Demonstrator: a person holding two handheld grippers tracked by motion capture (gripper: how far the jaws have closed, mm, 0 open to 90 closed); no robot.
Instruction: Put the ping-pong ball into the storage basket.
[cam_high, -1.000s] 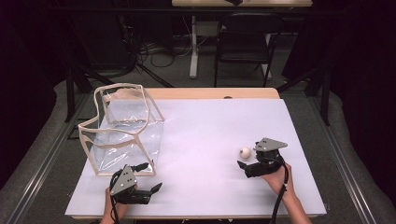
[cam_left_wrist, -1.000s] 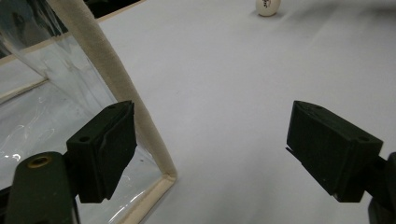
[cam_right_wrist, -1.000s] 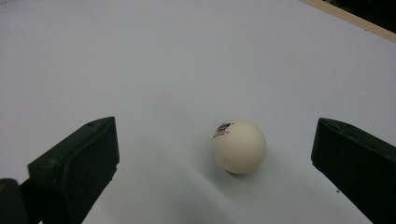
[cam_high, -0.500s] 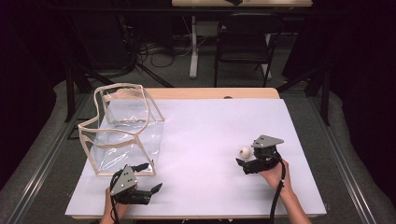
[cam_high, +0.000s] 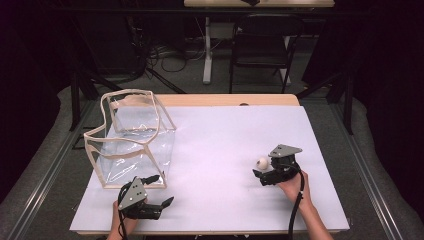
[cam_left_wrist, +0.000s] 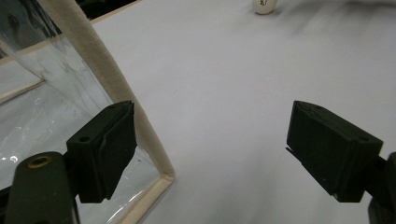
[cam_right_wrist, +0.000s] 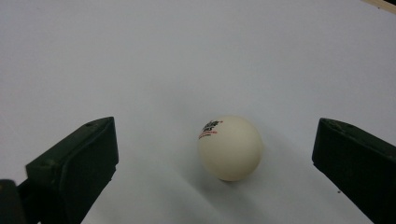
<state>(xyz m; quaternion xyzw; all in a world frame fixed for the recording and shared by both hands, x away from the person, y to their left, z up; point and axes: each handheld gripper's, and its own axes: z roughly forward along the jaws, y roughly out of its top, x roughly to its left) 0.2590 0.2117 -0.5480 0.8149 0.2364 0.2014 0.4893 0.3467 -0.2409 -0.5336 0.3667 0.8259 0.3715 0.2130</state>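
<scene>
Ball between right claw's jaws

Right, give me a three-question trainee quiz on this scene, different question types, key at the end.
1. True or false: the right gripper is shut on the ball.
2. Which thing stands beside the left gripper? A) a metal bowl B) a clear bag with cream trim C) a wooden crate
3. Fill in: the ball lies on the white ____.

Key
1. False: the jaws stand open on either side, apart from it.
2. B
3. table
</scene>
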